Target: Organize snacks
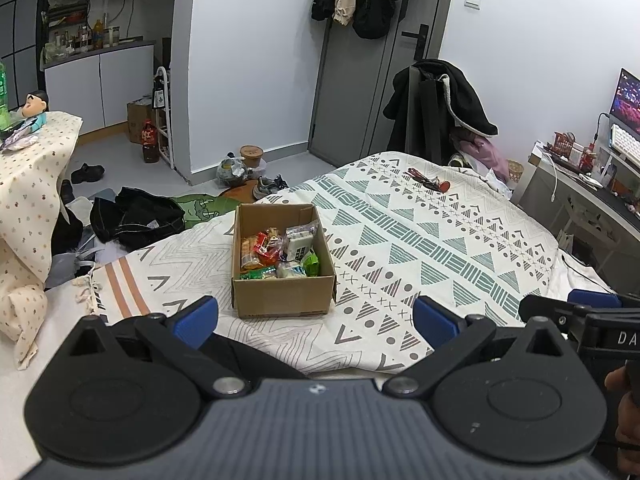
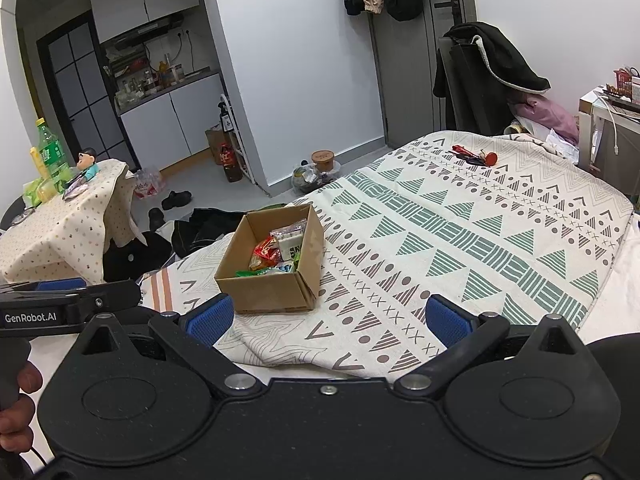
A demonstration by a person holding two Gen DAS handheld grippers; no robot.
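Grippers [image 1: 316, 318] [image 2: 330, 318] spread, empty — snacks [image 1: 276, 254] boxed.

The left gripper [image 1: 316, 316] has a ribbed grey housing with one small screw at its top edge, two round black discs, and black linkage arms on silver pivot pins. Its fingertips [image 1: 196, 314] carry blue textured pads. The right gripper [image 2: 330, 318] is built alike but with a black housing, and its blue pads [image 2: 446, 318] are finely ridged. Seen from the side, one unit reads "GenRobot.AI" in white; the other shows the letters "DA".
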